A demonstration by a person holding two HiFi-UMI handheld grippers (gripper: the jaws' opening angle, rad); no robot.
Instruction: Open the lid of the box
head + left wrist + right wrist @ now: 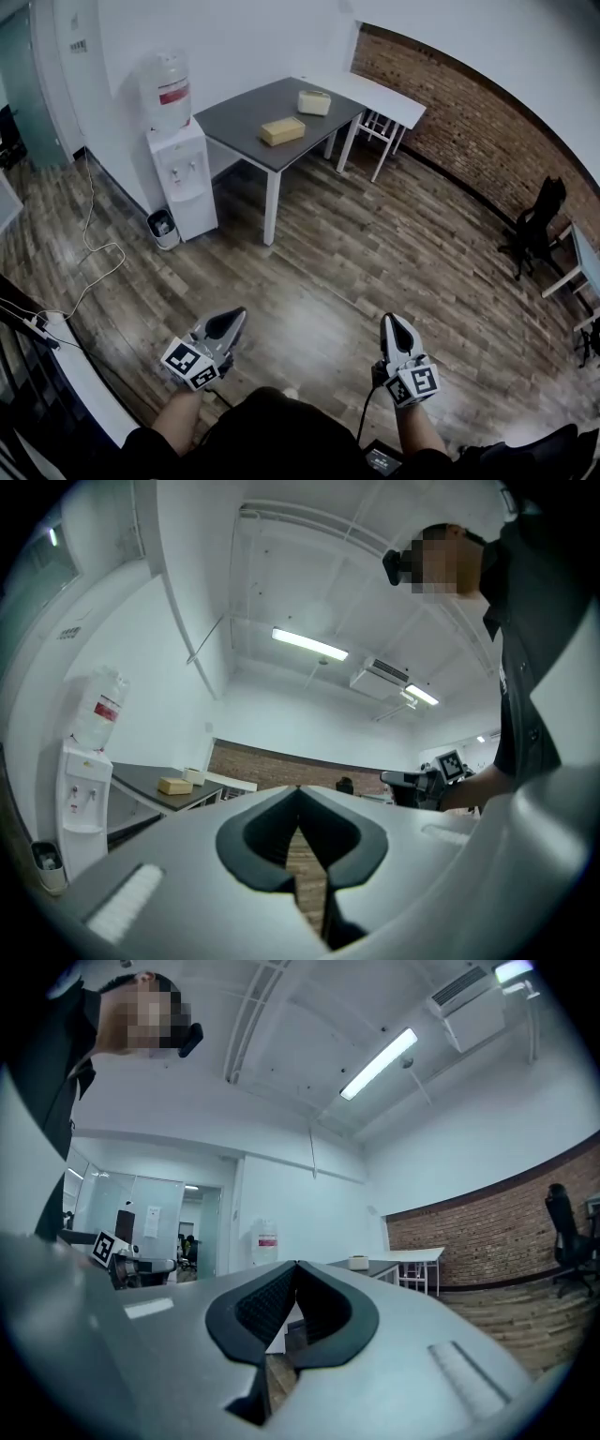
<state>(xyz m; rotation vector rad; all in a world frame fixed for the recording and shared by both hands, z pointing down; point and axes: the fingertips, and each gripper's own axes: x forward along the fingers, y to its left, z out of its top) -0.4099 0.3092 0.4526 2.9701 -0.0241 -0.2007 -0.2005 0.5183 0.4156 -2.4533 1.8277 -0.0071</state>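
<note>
Tan box (282,130) lies on the dark table (236,120), apparently closed, far across the floor from the person. A paler box (314,101) sits behind it, apart. Which of the two the task means: cannot tell.

Dispenser (183,173) stands just beside the table's left end.

Left gripper (225,326) and right gripper (396,330) are held low before the body, well short of the table. Each has its jaws clenched together on nothing.

Step in hand, as judged: the approach. To do it well:
- walk up to the table's near edge
- spread the jaws before arriving
- steady the body of the box with one gripper and catch the lid's edge with the other
- find the hinge side first, since it is not readable from here
</note>
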